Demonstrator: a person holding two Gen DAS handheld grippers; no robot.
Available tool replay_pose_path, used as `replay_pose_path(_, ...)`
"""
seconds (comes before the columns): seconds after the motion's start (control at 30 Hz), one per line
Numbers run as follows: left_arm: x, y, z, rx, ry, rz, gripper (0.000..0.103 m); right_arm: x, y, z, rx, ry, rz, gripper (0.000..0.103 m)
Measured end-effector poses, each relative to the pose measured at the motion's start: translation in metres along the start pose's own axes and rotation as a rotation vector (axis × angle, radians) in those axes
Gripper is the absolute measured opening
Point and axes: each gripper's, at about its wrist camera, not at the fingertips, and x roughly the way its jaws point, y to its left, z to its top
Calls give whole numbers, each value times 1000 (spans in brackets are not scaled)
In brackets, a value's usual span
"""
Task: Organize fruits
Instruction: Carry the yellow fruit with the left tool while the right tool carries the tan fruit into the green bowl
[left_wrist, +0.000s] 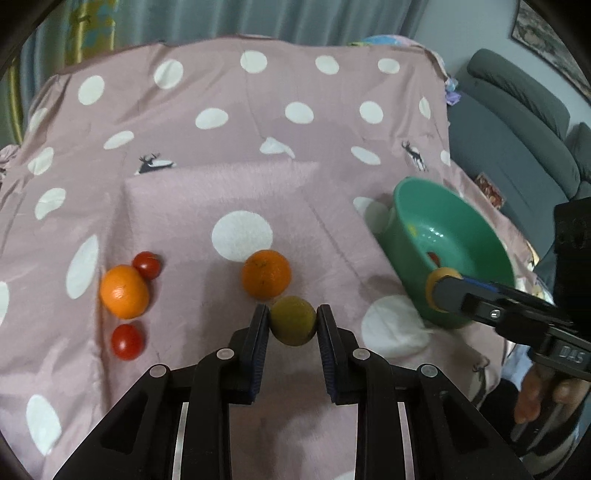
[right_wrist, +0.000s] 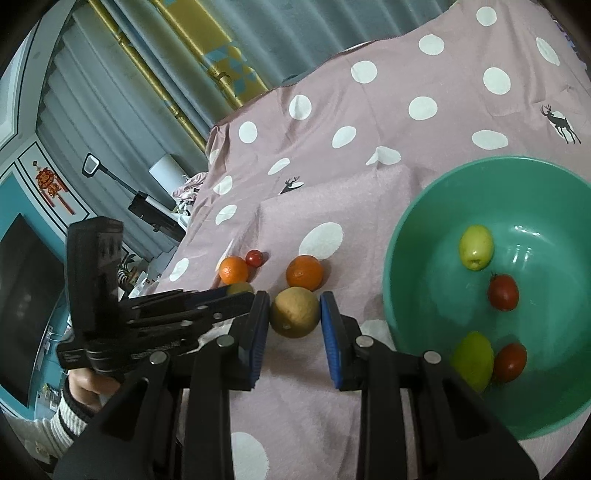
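The left gripper (left_wrist: 293, 320) has its fingers clamped on an olive-green fruit (left_wrist: 293, 326), just in front of an orange (left_wrist: 266, 273) on the dotted cloth (left_wrist: 221, 177). The right gripper (right_wrist: 294, 309) grips a tan fruit (right_wrist: 294, 314) beside the green bowl (right_wrist: 410, 251), which holds two green fruits and two tomatoes.

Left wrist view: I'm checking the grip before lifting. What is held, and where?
The left gripper clamps the olive-green fruit by its opposite sides, between the pads.
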Motion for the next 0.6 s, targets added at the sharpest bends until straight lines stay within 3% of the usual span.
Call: replay_pose_path(0.6,-31,-39,15,70,-72,-26,27,-34,-6,0,12,-88,-4,29)
